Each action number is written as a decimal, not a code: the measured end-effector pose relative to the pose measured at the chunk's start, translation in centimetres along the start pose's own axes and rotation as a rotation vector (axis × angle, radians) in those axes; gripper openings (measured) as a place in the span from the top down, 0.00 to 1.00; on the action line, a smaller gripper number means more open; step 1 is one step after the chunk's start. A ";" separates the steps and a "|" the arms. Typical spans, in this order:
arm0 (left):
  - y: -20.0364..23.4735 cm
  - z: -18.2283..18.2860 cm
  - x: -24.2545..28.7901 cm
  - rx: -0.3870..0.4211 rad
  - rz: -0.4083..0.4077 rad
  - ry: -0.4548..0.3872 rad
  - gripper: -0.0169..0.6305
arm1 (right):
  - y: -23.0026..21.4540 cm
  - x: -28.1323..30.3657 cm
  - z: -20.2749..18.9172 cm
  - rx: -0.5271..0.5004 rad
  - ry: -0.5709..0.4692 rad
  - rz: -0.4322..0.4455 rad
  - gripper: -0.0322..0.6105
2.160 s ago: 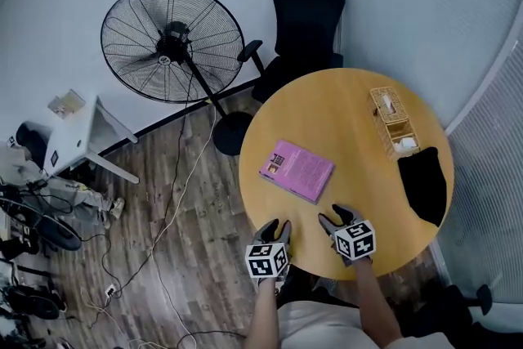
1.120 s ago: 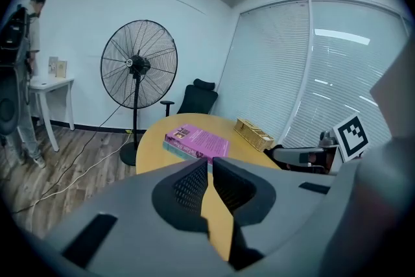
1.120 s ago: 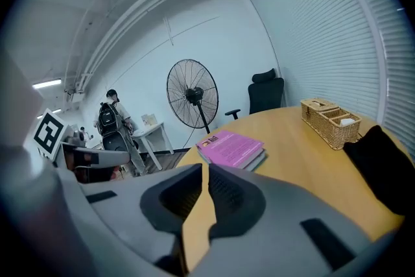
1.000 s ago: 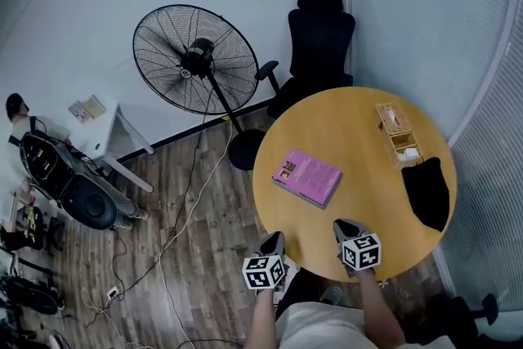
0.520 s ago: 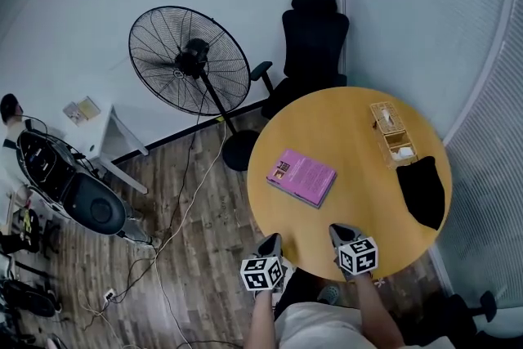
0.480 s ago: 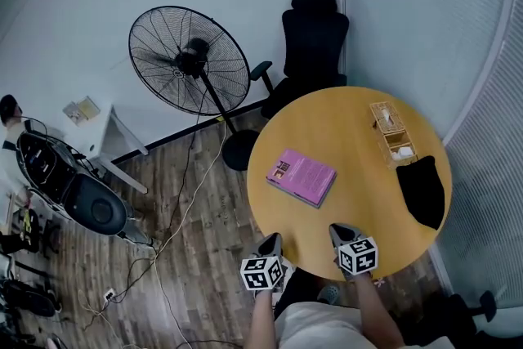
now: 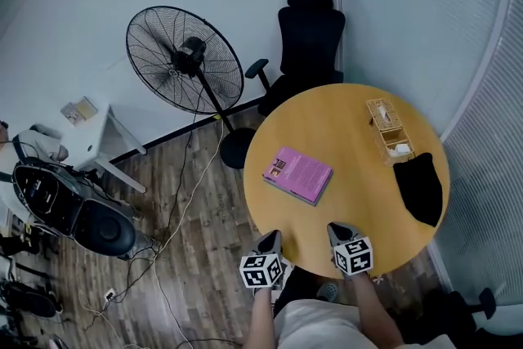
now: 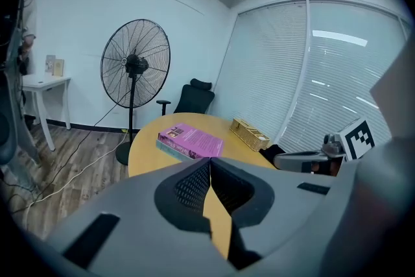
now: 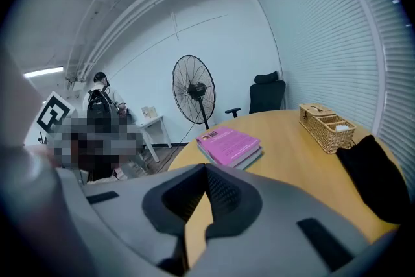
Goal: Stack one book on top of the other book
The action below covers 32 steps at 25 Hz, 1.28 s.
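Head view: a pink book (image 7: 297, 175) lies flat near the middle of the round wooden bench (image 7: 343, 110), well apart from both grippers. The left gripper (image 7: 270, 239) and right gripper (image 7: 337, 231) hover side by side at the bench's near edge. A wicker basket (image 7: 388, 128) and a black cloth (image 7: 419, 186) sit at the right side. A standing fan (image 7: 184, 65) and an office chair (image 7: 309, 37) stand on the floor beyond.

Left gripper view: the jaws are pressed together with nothing between them. The pink book rests on top of a second, teal-edged book (image 8: 170, 148).

Right gripper view: the jaws are likewise together and empty, and they point towards the two stacked books.
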State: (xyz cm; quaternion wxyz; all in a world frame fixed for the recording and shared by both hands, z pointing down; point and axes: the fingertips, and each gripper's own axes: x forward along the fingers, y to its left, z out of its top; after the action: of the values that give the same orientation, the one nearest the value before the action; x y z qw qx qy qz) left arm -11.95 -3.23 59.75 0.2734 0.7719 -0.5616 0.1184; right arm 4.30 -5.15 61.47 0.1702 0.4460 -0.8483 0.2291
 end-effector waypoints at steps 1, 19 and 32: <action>0.0 0.0 0.0 -0.001 0.000 -0.001 0.93 | 0.0 0.0 -0.2 -0.004 0.004 0.001 0.92; -0.3 0.4 0.6 0.007 0.001 0.001 0.93 | -0.3 0.1 -0.9 0.005 0.021 0.013 0.92; -0.6 0.4 1.2 0.033 -0.003 0.019 0.93 | -0.3 0.3 -0.8 0.015 0.015 0.015 0.92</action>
State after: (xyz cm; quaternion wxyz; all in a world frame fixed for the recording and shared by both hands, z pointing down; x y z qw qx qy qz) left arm -11.04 -4.30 59.85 0.2662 0.7761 -0.5557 0.1342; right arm 4.44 -5.10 62.41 0.1714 0.4394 -0.8485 0.2399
